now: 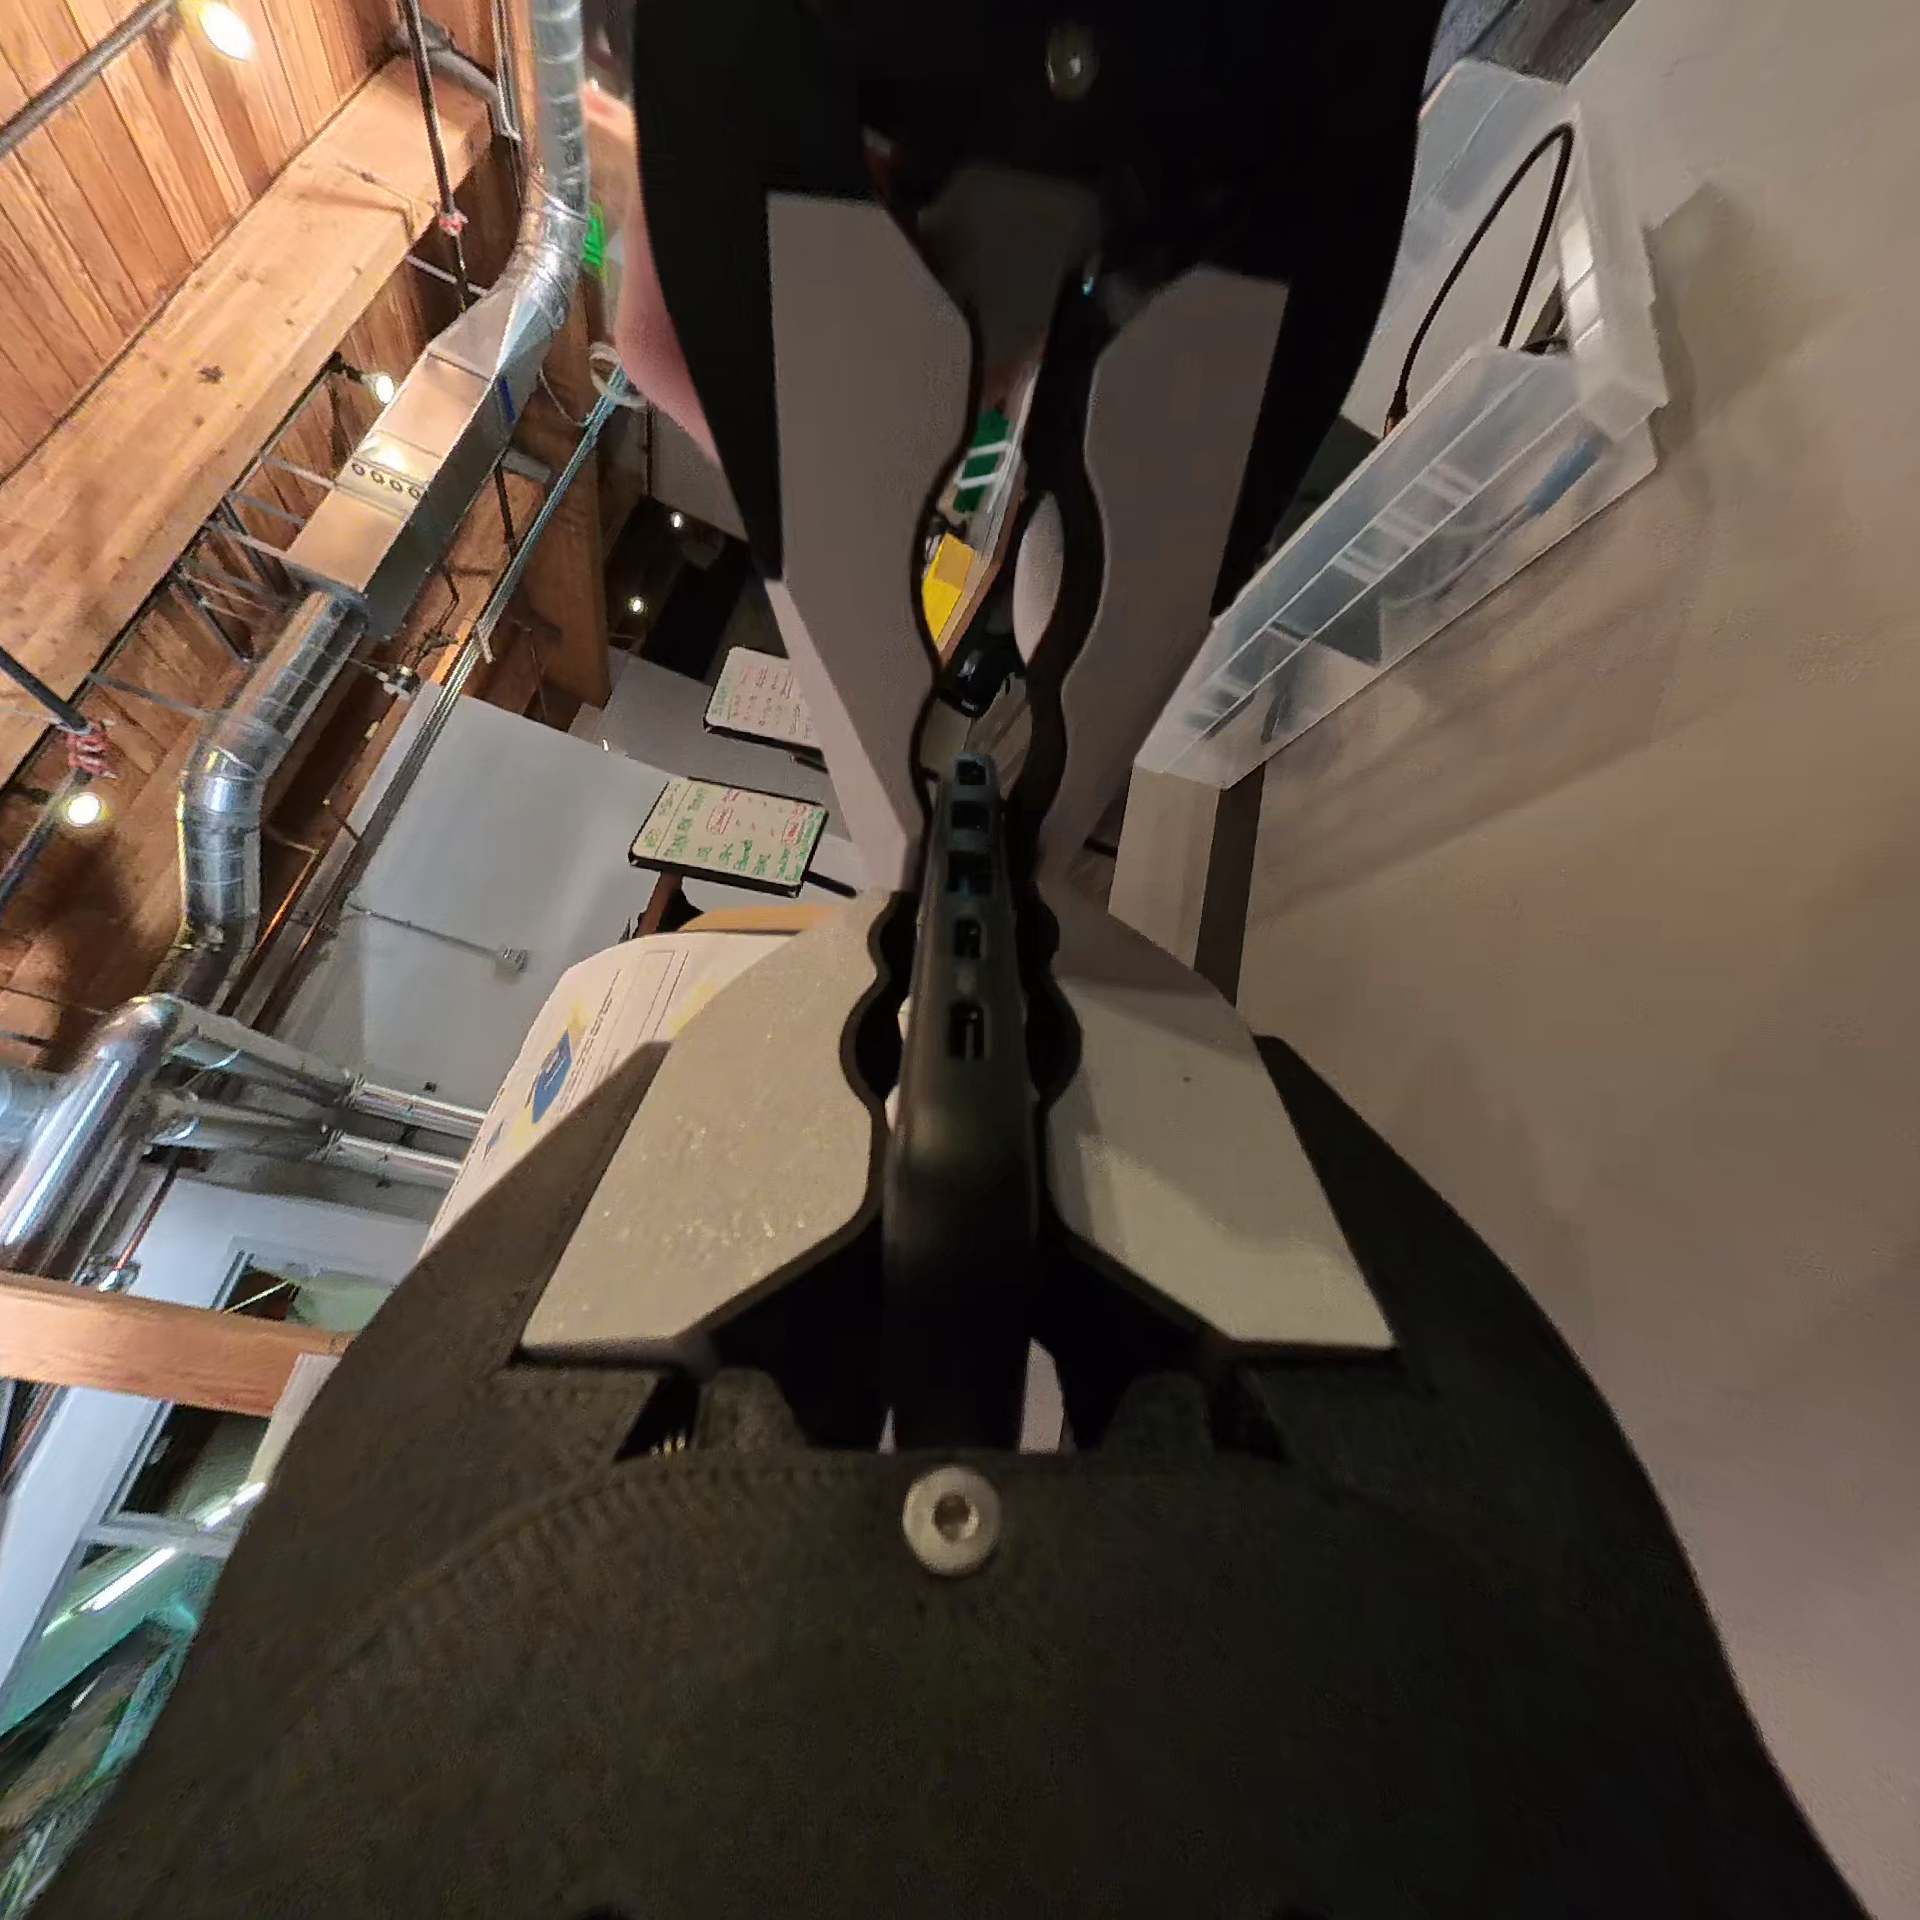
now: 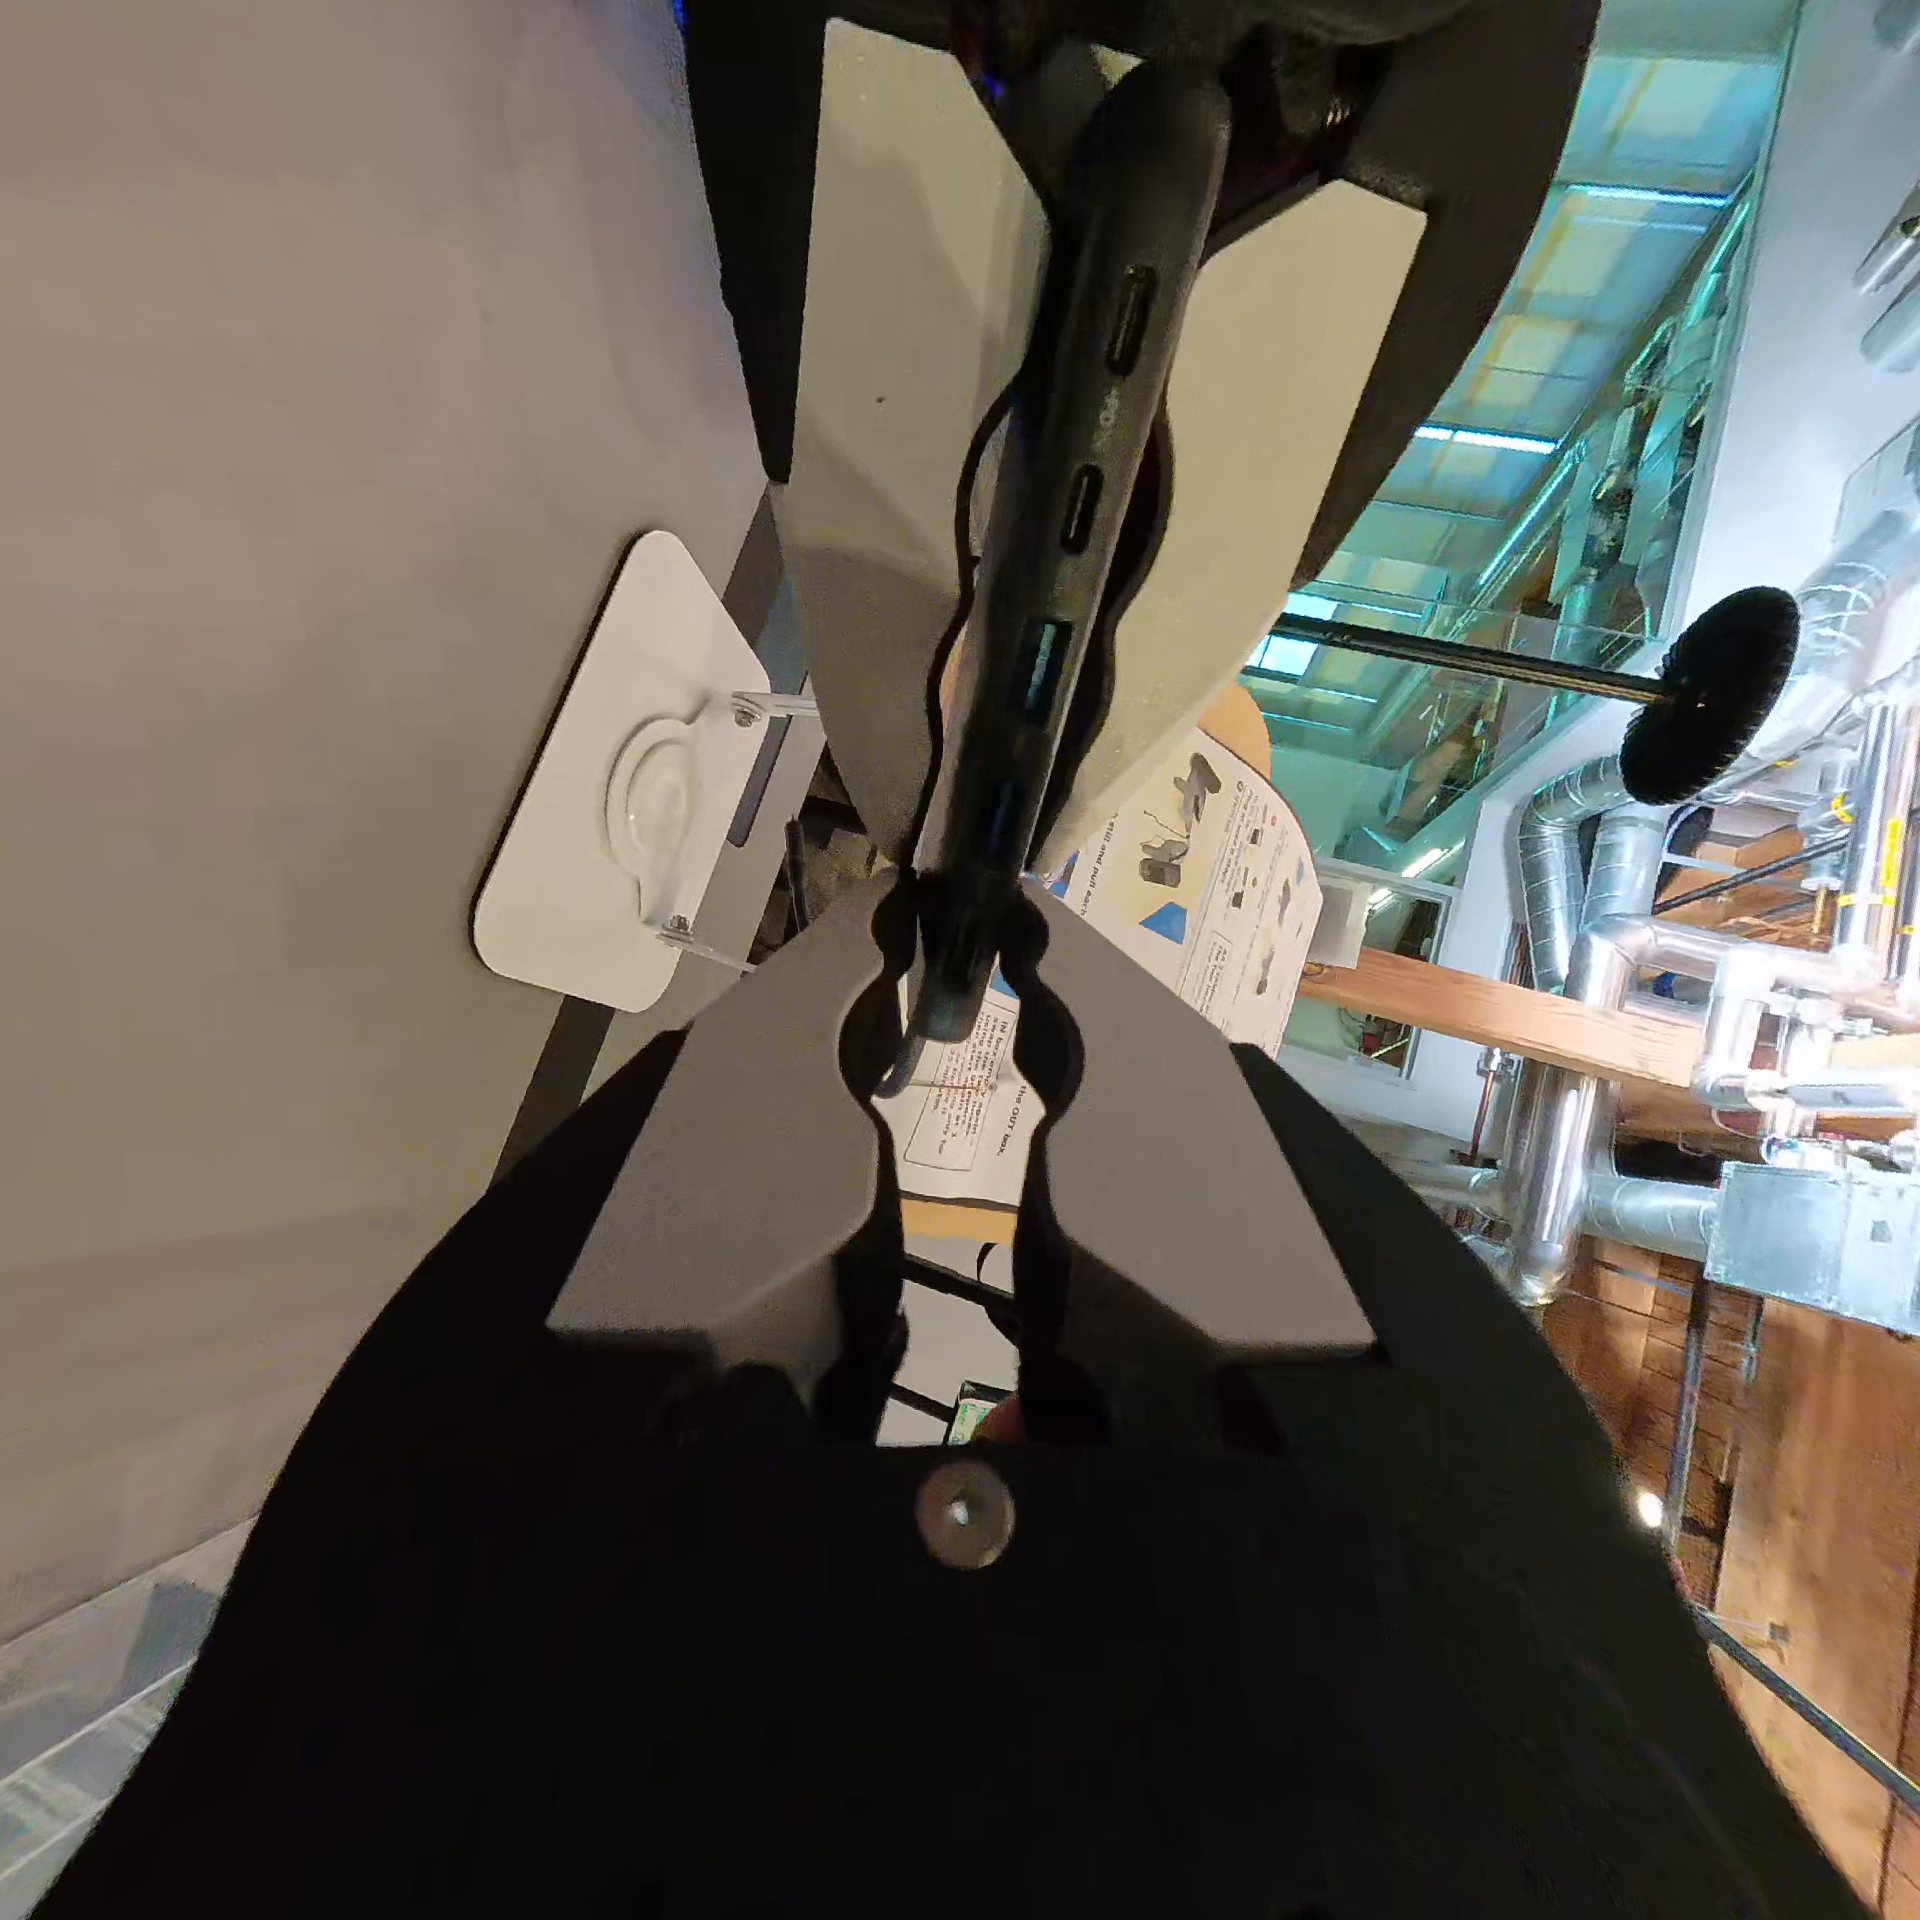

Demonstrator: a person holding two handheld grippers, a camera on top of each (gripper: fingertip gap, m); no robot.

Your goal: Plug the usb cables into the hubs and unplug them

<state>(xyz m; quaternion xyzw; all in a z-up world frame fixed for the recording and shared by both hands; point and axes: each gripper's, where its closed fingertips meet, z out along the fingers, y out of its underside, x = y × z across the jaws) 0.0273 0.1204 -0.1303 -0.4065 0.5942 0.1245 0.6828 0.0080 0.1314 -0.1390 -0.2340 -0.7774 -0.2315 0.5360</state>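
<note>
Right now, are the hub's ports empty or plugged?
Empty: every visible port on the hub shows open, held in the left tongs; its far side is hidden.

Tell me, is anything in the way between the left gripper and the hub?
No, nothing visible is. The left gripper is clamped right on the black USB hub, and the right gripper pinches its other end.
</note>
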